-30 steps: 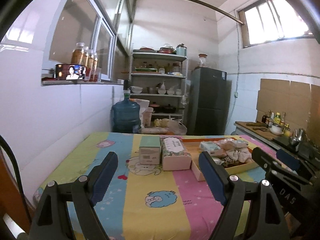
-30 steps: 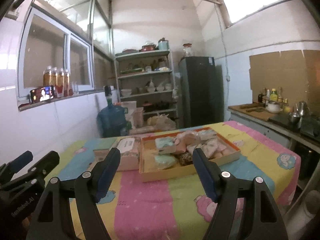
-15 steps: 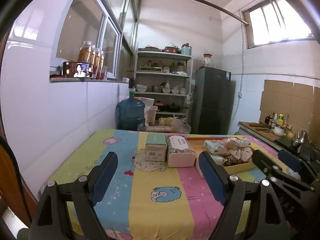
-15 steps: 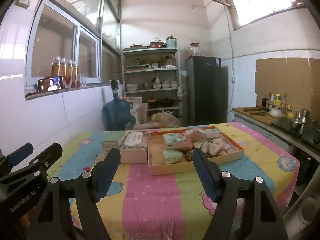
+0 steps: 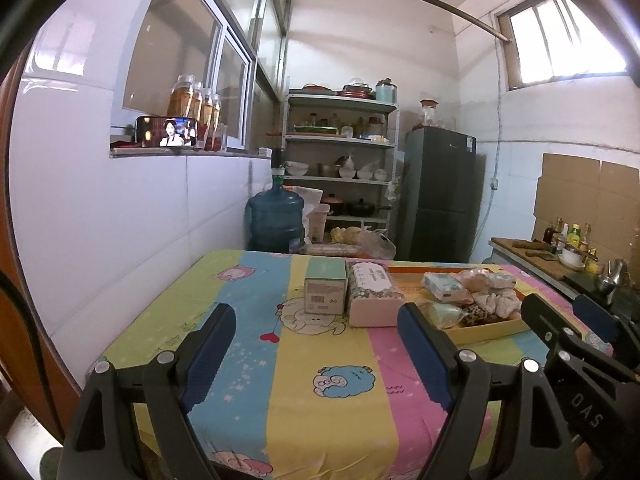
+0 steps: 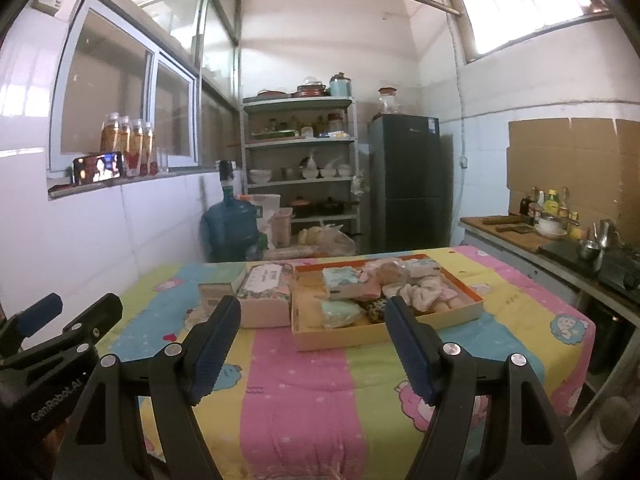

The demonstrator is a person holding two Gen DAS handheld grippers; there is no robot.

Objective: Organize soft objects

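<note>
Left wrist view – left gripper apart, empty; tray corner hidden; right gripper apart, empty.

Pastel-striped cartoon tablecloth, orange-rimmed tray, leopard-print cloth.

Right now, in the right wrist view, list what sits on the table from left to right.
Green-topped box → floral tissue pack → shallow orange-rimmed tray heaped with soft packets and socks. All rest on the striped cartoon tablecloth, beyond the open right gripper.
</note>
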